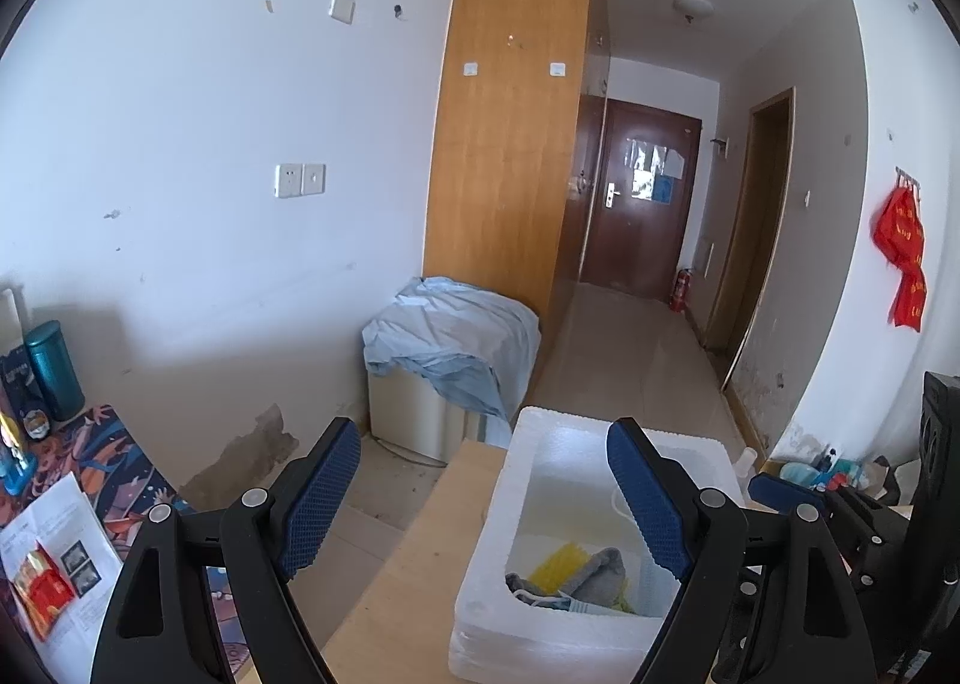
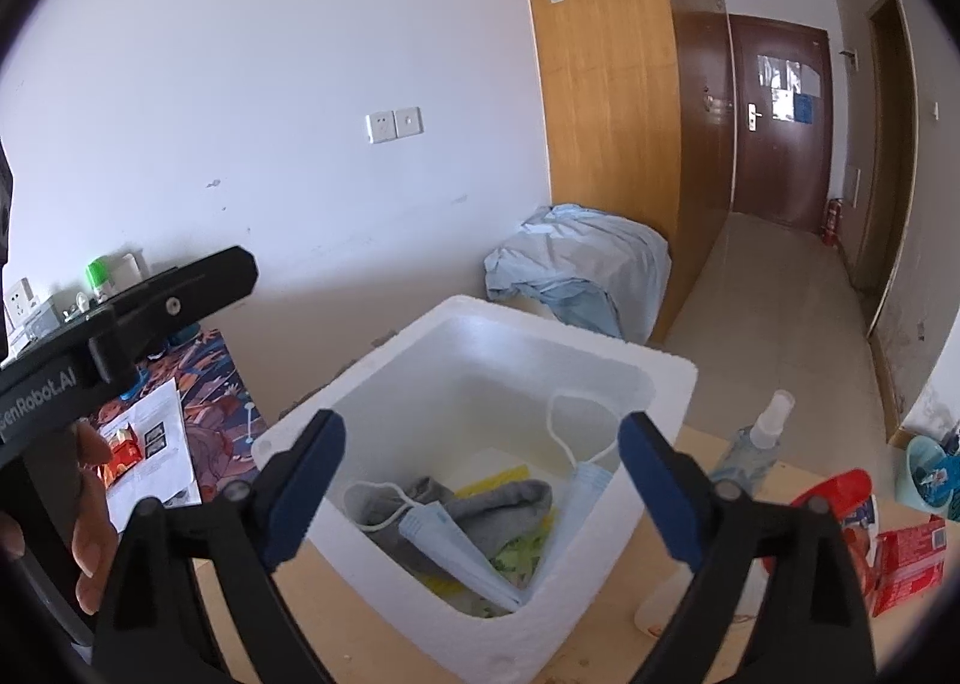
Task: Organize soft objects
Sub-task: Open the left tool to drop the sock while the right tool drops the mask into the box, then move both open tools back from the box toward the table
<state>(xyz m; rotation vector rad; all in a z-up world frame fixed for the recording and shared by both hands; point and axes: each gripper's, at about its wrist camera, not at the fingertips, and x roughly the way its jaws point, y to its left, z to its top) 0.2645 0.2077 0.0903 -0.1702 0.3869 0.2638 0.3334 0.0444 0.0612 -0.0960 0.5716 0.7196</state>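
A white foam box stands on the wooden desk and serves as the landmark here. Inside it, on the bottom, lie a grey sock, a light blue face mask across the sock with its ear loop beside it, a second face mask leaning against the box's right inner wall, and some yellow and green soft pieces underneath. The right hand-held gripper hovers just above the box's near rim, its jaws spread wide and empty. The left hand-held gripper is released too, nothing between its blue pads, held at the box's left side. Right of the box stand a clear spray bottle and red snack packets.
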